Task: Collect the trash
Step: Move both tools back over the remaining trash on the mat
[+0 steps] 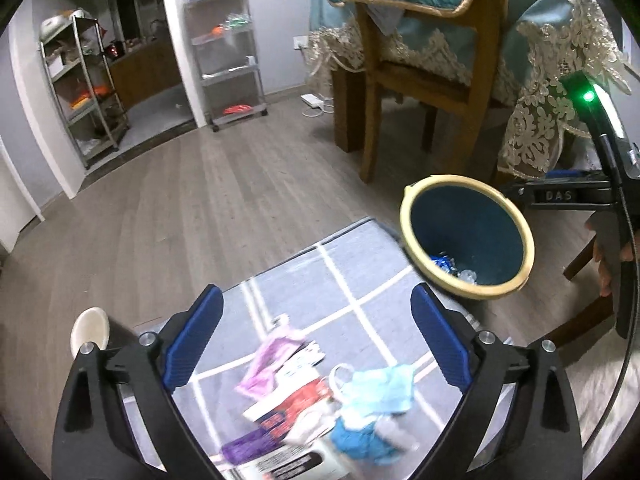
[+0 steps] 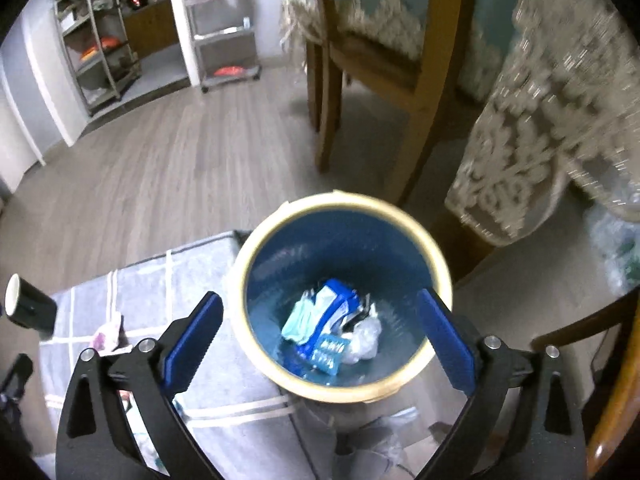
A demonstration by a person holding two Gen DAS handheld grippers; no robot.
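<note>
A teal trash bin (image 1: 472, 216) with a cream rim stands on the floor at the corner of a grey mat. My left gripper (image 1: 316, 296) hangs open above a trash pile on the mat: a pink wrapper (image 1: 268, 364), a red and white packet (image 1: 300, 398), a light blue face mask (image 1: 380, 386) and a purple wrapper (image 1: 246, 446). Nothing is between its blue pads. My right gripper (image 2: 320, 298) is open and empty right over the bin (image 2: 320, 248). In the bin lie a blue and white packet (image 2: 334, 306) and crumpled clear plastic (image 2: 366, 340).
A wooden chair (image 1: 420, 80) and a table under a lace-edged cloth (image 1: 560, 60) stand just behind the bin. Metal shelf racks (image 1: 228, 52) line the far wall. A dark cup with a cream inside (image 2: 24, 304) sits by the mat's left edge. Wood floor stretches to the left.
</note>
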